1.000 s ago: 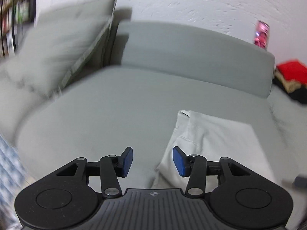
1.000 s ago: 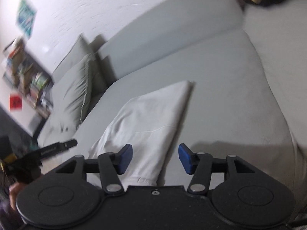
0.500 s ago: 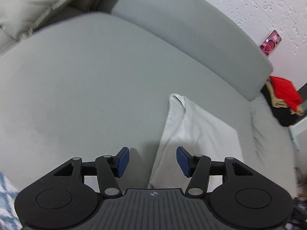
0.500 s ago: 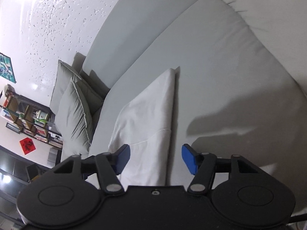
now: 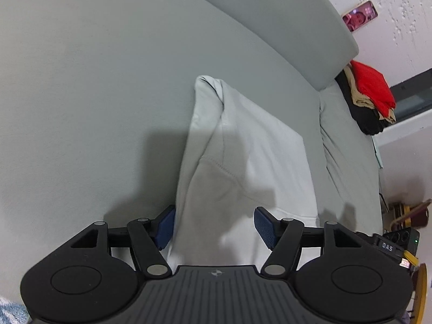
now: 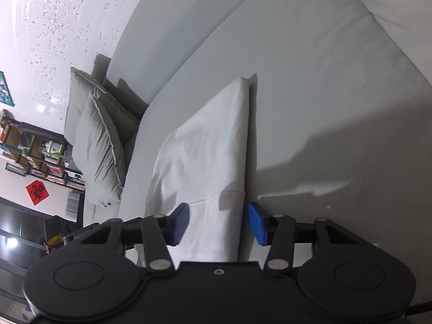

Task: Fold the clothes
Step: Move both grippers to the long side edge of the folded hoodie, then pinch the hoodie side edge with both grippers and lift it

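A white garment (image 5: 243, 156) lies folded into a long strip on the grey sofa seat (image 5: 94, 94). My left gripper (image 5: 214, 228) is open, its blue pads astride the near left part of the garment. In the right wrist view the same garment (image 6: 205, 156) runs away from me, and my right gripper (image 6: 218, 222) is open with its pads astride the near right edge. I cannot tell whether either one touches the cloth.
A stack of red, tan and black clothes (image 5: 370, 100) sits on the sofa's far right end. Grey cushions (image 6: 94, 145) lean at the left end, with a bookshelf (image 6: 35, 156) beyond. A phone (image 5: 360, 19) rests on the backrest.
Both grippers have moved down and in toward the near end of the white garment and now straddle its edges. Their jaws have opened a little wider.
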The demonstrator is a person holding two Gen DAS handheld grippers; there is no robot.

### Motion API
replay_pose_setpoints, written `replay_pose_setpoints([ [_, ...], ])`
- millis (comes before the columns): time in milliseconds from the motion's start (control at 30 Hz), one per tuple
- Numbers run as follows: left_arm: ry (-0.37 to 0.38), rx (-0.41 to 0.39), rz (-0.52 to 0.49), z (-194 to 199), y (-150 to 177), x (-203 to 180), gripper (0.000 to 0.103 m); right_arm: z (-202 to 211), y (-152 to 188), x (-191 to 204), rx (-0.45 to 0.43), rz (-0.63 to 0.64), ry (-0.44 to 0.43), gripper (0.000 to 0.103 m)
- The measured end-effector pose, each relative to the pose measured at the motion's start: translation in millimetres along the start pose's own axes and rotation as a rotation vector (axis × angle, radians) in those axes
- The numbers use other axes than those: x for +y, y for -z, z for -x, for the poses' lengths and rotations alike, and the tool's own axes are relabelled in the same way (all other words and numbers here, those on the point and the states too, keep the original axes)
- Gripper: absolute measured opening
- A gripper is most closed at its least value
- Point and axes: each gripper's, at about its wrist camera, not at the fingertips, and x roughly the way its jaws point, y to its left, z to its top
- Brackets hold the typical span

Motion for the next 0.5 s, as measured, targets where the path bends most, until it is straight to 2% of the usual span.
replay_pose_setpoints([
  [167, 0.002, 0.004, 0.029, -21.3, -23.0, 0.4, 0.053, -14.6, -15.0, -9.7, -0.016, -0.074, -0.020, 0.044],
  [333, 0.010, -0.005, -0.015, -39.0, -34.1, -10.3, 0.052, -34.8, -31.6, -13.2, -0.051, -0.070, -0.026, 0.041],
  [433, 0.035, 0.002, -0.048, -48.5, -36.3, -14.4, 0.053, -46.3, -39.3, -16.0, -0.048, -0.070, -0.029, 0.032],
  [500, 0.050, 0.005, -0.063, -54.1, -37.7, -16.3, 0.053, -54.5, -43.4, -18.2, -0.046, -0.066, -0.027, 0.015],
])
